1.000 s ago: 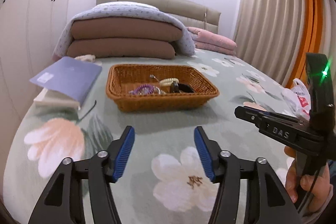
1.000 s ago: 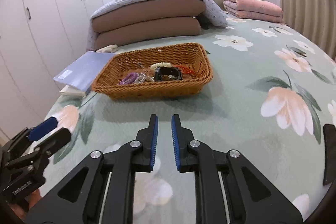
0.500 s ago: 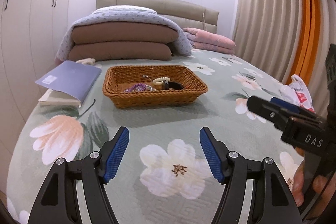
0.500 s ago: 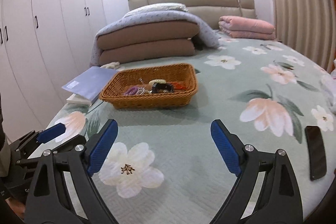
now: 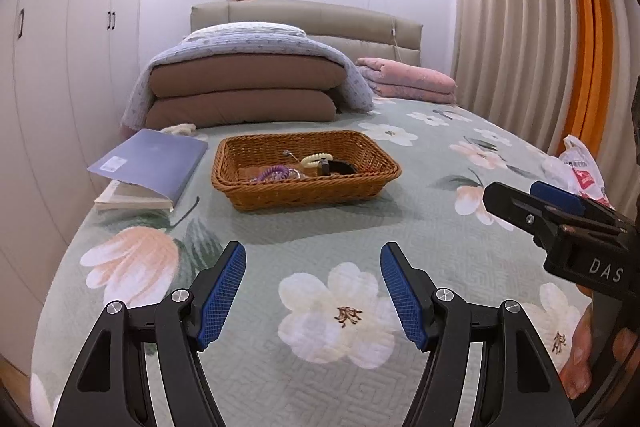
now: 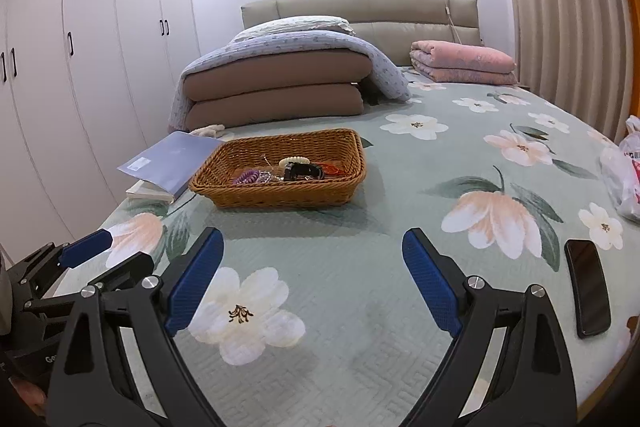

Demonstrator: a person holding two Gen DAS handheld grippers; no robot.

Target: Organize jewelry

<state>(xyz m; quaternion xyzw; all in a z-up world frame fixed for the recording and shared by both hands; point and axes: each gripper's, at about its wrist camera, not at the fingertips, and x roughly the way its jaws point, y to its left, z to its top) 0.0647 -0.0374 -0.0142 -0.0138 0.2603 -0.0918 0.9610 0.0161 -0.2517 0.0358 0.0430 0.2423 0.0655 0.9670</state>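
A brown wicker basket sits on the flowered bedspread. In it lie a purple coil bracelet, a cream bead bracelet, a black band and an orange-red piece. My left gripper hovers open and empty over the bedspread, well short of the basket. My right gripper is also open and empty, at a similar distance. Each gripper shows at the edge of the other's view: the right gripper and the left gripper.
A blue folder on a book lies left of the basket. A dark phone and a plastic bag are at the right. Folded brown quilts and a pink blanket lie by the headboard. Wardrobes stand left, curtains right.
The right gripper's jaws went from nearly closed to wide open. Both grippers drew back from the basket and rose a little, so the basket looks smaller.
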